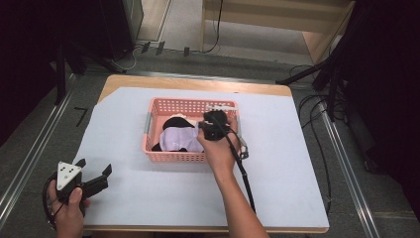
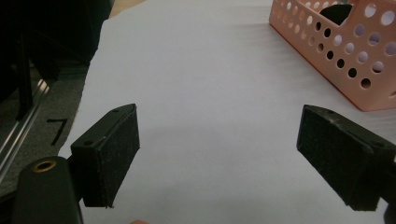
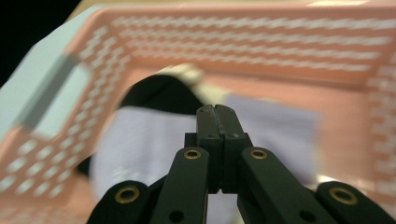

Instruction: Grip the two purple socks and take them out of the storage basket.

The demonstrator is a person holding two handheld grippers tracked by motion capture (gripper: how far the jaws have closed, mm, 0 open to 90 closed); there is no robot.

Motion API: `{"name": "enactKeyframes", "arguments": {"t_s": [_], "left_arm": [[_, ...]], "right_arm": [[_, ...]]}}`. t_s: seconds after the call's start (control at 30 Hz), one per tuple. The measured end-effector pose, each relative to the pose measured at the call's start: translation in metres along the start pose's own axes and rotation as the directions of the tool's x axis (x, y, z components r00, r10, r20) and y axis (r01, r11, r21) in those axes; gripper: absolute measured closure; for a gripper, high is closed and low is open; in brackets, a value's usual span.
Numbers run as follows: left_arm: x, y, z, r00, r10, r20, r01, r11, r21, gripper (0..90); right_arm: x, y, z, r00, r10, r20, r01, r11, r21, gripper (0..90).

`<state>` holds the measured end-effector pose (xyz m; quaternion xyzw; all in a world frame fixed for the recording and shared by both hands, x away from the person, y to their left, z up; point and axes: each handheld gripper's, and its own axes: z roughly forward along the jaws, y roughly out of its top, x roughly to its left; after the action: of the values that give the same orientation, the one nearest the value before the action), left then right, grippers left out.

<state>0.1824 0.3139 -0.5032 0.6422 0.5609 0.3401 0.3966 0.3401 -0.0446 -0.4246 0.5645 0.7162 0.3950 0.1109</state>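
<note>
A pink perforated basket (image 1: 190,102) stands mid-table on the white sheet, and its corner appears in the left gripper view (image 2: 345,60). Inside lie a lavender cloth (image 1: 179,139) and a black garment (image 1: 174,122) with a cream edge. My right gripper (image 1: 200,131) is inside the basket over the lavender cloth (image 3: 140,140), its jaws pressed flat together (image 3: 217,112). I see no fabric between the pads. My left gripper (image 1: 94,167) rests at the table's near left corner, its jaws wide apart (image 2: 217,149) over bare sheet.
The white sheet (image 1: 277,148) covers most of the wooden table. Metal rails run along the floor on both sides. Cables (image 1: 317,114) trail on the floor at the right. The right gripper's cable (image 1: 245,178) runs back along the forearm.
</note>
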Motion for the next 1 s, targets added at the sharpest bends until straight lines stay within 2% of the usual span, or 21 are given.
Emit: {"name": "enactKeyframes", "arguments": {"t_s": [0.07,0.1,0.13,0.17,0.2,0.23,0.27,0.3,0.33,0.37,0.4,0.43,0.5,0.57,0.63,0.7,0.77,0.83,0.9,0.97,1.0], "left_arm": [[0.000,0.000,0.000,1.0000,-0.002,-0.002,0.002,1.0000,-0.002,14.3],[0.000,0.000,-0.001,1.0000,-0.002,-0.003,0.002,1.0000,-0.003,14.3],[0.000,0.000,-0.001,1.0000,-0.001,-0.002,0.001,1.0000,-0.002,14.3],[0.000,0.000,-0.001,1.0000,-0.001,-0.002,0.001,1.0000,-0.002,14.4],[0.000,0.000,-0.001,1.0000,-0.001,-0.001,0.001,1.0000,-0.002,14.3],[0.000,0.000,-0.001,1.0000,-0.002,-0.002,0.002,1.0000,-0.003,14.3],[0.000,0.000,0.000,1.0000,-0.002,0.000,0.002,1.0000,-0.003,14.4],[0.000,0.000,0.000,1.0000,-0.002,0.000,0.002,1.0000,-0.003,14.4],[0.000,0.000,0.000,1.0000,-0.001,0.002,0.001,1.0000,-0.001,14.4],[0.000,0.000,0.000,1.0000,-0.001,0.002,0.001,1.0000,-0.001,14.4],[0.000,0.000,0.000,1.0000,-0.001,0.002,0.001,1.0000,-0.001,14.4],[0.000,0.000,0.000,1.0000,-0.001,0.002,0.001,1.0000,-0.001,14.4],[0.000,0.000,0.000,1.0000,-0.002,0.003,0.002,1.0000,-0.004,14.4],[0.000,0.000,0.000,1.0000,-0.002,0.003,0.002,1.0000,-0.004,14.4],[0.000,0.000,0.000,1.0000,-0.001,0.004,0.001,1.0000,-0.001,14.4],[0.000,0.000,-0.001,1.0000,-0.001,0.004,0.001,1.0000,-0.001,14.4],[0.000,0.000,0.000,1.0000,-0.003,0.004,0.003,1.0000,-0.003,14.4],[0.000,0.000,0.000,1.0000,-0.001,0.004,0.001,1.0000,-0.002,14.4],[0.000,0.000,0.000,1.0000,-0.001,0.002,0.001,1.0000,-0.001,14.4],[0.000,0.000,0.000,1.0000,0.003,0.002,-0.003,1.0000,-0.001,14.4],[0.000,0.000,0.000,1.0000,0.003,0.002,-0.003,1.0000,0.000,14.4]], "right_arm": [[0.014,-0.003,0.010,0.9983,-0.055,-0.021,0.056,0.998,0.038,90.0],[0.020,-0.004,0.015,0.9968,-0.072,-0.035,0.074,0.996,0.056,86.2],[0.026,-0.004,0.022,0.9945,-0.079,-0.070,0.085,0.992,0.093,78.8],[0.026,-0.004,0.022,0.9945,-0.079,-0.070,0.085,0.992,0.093,78.8],[0.040,-0.006,0.034,0.9917,-0.103,-0.076,0.113,0.984,0.138,68.7],[0.044,-0.008,0.039,0.9895,-0.129,-0.065,0.137,0.980,0.141,67.5],[0.049,-0.008,0.043,0.9895,-0.134,-0.056,0.141,0.978,0.155,65.9],[0.049,-0.008,0.043,0.9895,-0.134,-0.056,0.141,0.978,0.155,65.9],[0.055,-0.009,0.052,0.9918,-0.120,-0.044,0.126,0.977,0.174,58.6],[0.055,-0.009,0.052,0.9918,-0.120,-0.044,0.126,0.977,0.174,58.6],[0.057,-0.009,0.055,0.9913,-0.128,-0.030,0.132,0.973,0.189,54.9],[0.064,-0.009,0.065,0.9895,-0.144,-0.003,0.141,0.964,0.226,49.4],[0.068,-0.009,0.072,0.9901,-0.140,-0.007,0.137,0.954,0.267,49.6],[0.069,-0.008,0.074,0.9903,-0.139,-0.001,0.134,0.951,0.280,66.2],[0.065,-0.007,0.070,0.9921,-0.124,0.015,0.115,0.954,0.275,80.3],[0.061,-0.005,0.064,0.9948,-0.101,-0.009,0.100,0.965,0.241,86.7],[0.056,-0.002,0.052,0.9959,-0.084,-0.034,0.089,0.979,0.182,87.7],[0.050,0.002,0.039,0.9962,-0.070,-0.051,0.077,0.988,0.132,88.1],[0.042,0.006,0.027,0.9969,-0.070,-0.037,0.073,0.994,0.085,88.1],[0.029,0.009,0.017,0.9983,-0.056,-0.015,0.057,0.996,0.071,87.6],[0.020,0.009,0.014,0.9989,-0.045,0.013,0.044,0.996,0.073,87.3]]}}
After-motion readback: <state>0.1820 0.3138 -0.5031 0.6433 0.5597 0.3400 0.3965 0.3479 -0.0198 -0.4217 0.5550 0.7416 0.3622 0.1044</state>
